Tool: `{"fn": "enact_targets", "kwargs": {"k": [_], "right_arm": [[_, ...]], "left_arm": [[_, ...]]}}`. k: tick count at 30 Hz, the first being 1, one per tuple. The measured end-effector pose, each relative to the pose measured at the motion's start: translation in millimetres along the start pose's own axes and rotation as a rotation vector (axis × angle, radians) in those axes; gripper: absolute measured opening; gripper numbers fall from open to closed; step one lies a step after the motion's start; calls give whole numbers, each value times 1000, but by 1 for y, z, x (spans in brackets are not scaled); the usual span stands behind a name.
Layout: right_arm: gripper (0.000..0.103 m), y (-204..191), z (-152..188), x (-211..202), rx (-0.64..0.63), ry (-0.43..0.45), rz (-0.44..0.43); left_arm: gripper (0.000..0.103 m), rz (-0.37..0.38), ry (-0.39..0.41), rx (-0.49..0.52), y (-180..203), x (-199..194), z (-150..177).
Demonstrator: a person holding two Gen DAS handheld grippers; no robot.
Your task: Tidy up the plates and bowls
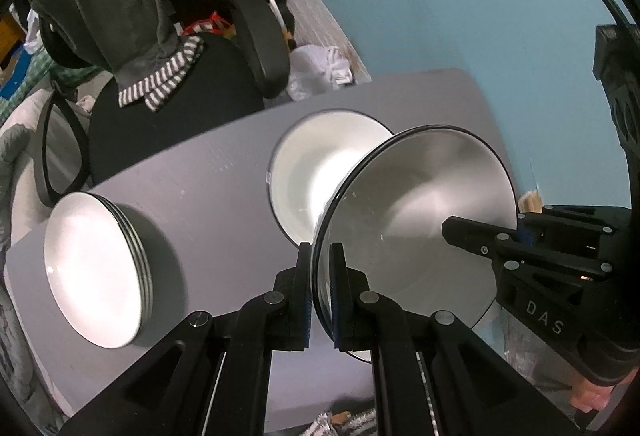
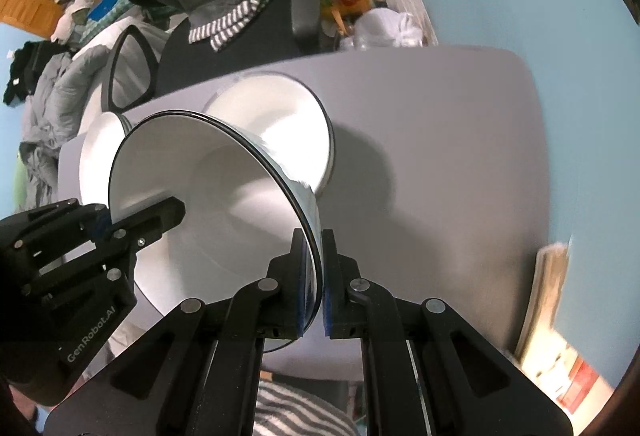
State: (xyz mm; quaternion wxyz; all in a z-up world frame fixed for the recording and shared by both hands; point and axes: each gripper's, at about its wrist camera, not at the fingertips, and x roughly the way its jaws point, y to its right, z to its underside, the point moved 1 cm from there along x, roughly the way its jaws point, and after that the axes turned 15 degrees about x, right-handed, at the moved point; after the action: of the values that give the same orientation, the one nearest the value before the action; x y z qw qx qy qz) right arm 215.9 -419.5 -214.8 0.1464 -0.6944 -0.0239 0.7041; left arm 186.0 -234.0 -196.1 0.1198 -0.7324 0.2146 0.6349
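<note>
Left gripper (image 1: 321,292): nearest the left wrist camera; both fingers pinch the near rim of the held bowl, one finger inside the rim, one outside
Right gripper (image 2: 317,276): nearest the right wrist camera; fingers pressed onto the opposite rim of the same bowl, rim edge between the blue pads
Held bowl (image 1: 420,212): white inside, thin dark rim, tilted on edge above the grey table, carried between the two grippers; its far side overlaps the second bowl in both views
Second bowl (image 1: 320,164): white, just behind the held bowl, toward the table's far edge; contact with the held bowl cannot be told
Plate stack (image 1: 92,268): several white plates with grey edges, on the table left of the held bowl, apart from it
Grey table (image 2: 440,156): bare surface right of the held bowl
Office chair (image 1: 176,104): black, beyond the table's far edge, grey garment with striped cuffs draped over it
</note>
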Motion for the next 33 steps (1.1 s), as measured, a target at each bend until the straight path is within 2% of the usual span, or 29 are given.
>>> {"fn": "enact_targets", "kwargs": {"k": [14, 30, 33], "right_arm": [[7, -23, -43, 19, -84, -80, 51], [7, -24, -53, 35, -81, -147, 79], [10, -25, -53, 35, -79, -153, 89]], "left_arm": [[7, 12, -59, -68, -33, 29, -23], [8, -11, -122, -51, -34, 45, -29], [9, -16, -139, -42, -33, 50, -29]]}}
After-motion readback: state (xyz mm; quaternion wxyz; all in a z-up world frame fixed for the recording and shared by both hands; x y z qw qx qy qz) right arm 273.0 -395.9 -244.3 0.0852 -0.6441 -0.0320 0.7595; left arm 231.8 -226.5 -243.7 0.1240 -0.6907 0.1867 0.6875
